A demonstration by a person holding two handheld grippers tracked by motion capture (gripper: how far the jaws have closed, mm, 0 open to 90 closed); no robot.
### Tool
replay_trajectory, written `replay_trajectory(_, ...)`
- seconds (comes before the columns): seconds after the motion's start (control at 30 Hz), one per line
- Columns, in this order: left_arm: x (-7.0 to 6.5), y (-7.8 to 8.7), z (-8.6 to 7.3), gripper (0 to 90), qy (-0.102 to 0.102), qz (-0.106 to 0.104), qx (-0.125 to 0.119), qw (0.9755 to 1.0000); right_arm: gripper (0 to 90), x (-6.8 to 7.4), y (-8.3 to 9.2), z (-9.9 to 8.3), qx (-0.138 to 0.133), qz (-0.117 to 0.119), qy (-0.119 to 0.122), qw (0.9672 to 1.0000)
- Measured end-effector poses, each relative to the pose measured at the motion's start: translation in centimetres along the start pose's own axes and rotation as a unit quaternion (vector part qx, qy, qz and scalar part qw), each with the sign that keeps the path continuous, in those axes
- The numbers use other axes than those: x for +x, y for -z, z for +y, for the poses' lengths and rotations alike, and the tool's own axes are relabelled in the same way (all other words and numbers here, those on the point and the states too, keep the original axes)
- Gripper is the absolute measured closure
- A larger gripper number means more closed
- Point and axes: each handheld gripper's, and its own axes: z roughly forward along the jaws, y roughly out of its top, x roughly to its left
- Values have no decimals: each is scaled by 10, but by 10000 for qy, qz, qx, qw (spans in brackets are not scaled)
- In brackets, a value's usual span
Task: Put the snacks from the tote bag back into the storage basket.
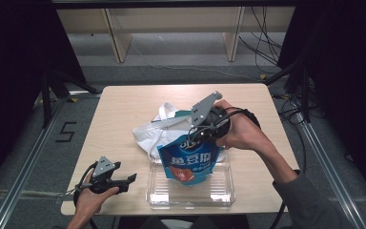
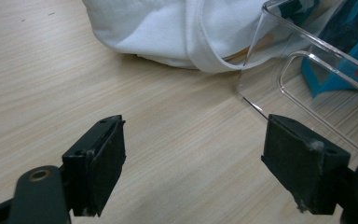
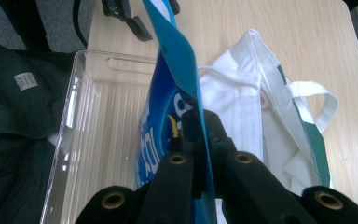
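Observation:
My right gripper is shut on the top edge of a blue snack pouch, which hangs upright with its bottom inside a clear plastic tray. In the right gripper view the jaws pinch the blue snack pouch above the clear plastic tray. A white cloth bag lies crumpled behind the tray. My left gripper rests low at the table's front left, open, with nothing between its pads. It faces the clear plastic tray corner and the white cloth bag.
The wooden table has bare surface at the left and the back. A dark garment lies at the person's side of the tray. Shelving legs and cables stand on the floor beyond the table.

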Motion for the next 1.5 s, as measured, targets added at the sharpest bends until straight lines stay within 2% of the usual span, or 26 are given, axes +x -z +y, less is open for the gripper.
replay_trajectory(0.03,-2,0,-1,204,103,-16,-23,9999,900,-1,0,-3,-21,-8,-3,10000)
replay_trajectory(0.07,-1,0,0,204,44,-29,0,10000,900,-1,1,-4,-62,7,-4,10000)
replay_trajectory(0.17,-1,-1,0,204,90,-20,-6,10000,878,-3,2,-8,-157,-8,-23,9999)
replay_trajectory(0.27,-1,0,0,204,101,8,-45,9999,733,-6,6,-11,-344,-150,-201,9991)
replay_trajectory(0.3,0,1,1,204,46,-4,-27,10000,696,-8,7,-11,-458,-149,-53,9988)
replay_trajectory(0.33,0,1,1,204,26,8,-29,10000,659,-7,10,-12,-546,-195,-186,9981)
replay_trajectory(0.37,0,0,0,204,100,5,-33,9999,633,-4,14,-14,-612,-210,-382,9972)
replay_trajectory(0.6,0,0,0,204,10,-3,5,10000,524,5,29,-31,-792,-480,-655,9935)
replay_trajectory(0.63,-1,0,0,205,82,28,-13,10000,505,6,31,-36,-864,-531,-720,9922)
replay_trajectory(0.77,0,0,0,205,41,20,-4,10000,482,8,35,-42,-937,-610,-810,9904)
replay_trajectory(0.83,0,0,0,205,93,29,-19,10000,468,9,38,-46,-974,-742,-875,9886)
replay_trajectory(1.1,-1,0,0,205,118,16,-55,9999,445,14,45,-64,-1075,-928,-1085,9839)
replay_trajectory(1.13,-1,0,0,205,118,18,-54,9999,438,16,45,-67,-1033,-1041,-1122,9828)
replay_trajectory(1.17,-1,0,0,205,110,25,-52,9999,438,16,45,-67,-1033,-1041,-1122,9828)
replay_trajectory(1.27,0,1,0,205,91,13,-39,10000,429,16,47,-75,-1083,-1116,-1240,9800)
replay_trajectory(1.3,1,1,1,206,-9,40,-33,10000,427,16,47,-78,-1098,-1134,-1299,9789)
replay_trajectory(1.33,0,0,0,206,93,39,-32,9999,426,16,47,-81,-1112,-1140,-1317,9784)
replay_trajectory(1.4,0,1,1,206,2,36,-29,10000,421,19,47,-87,-1043,-1166,-1397,9778)
replay_trajectory(1.43,-1,1,0,206,88,38,-46,9999,419,20,48,-90,-1090,-1217,-1363,9771)
replay_trajectory(1.47,-1,0,0,206,125,3,-67,9999,418,22,49,-93,-1132,-1206,-1477,9751)
replay_trajectory(1.5,0,1,1,206,25,11,-57,10000,413,23,49,-96,-1184,-1225,-1525,9735)
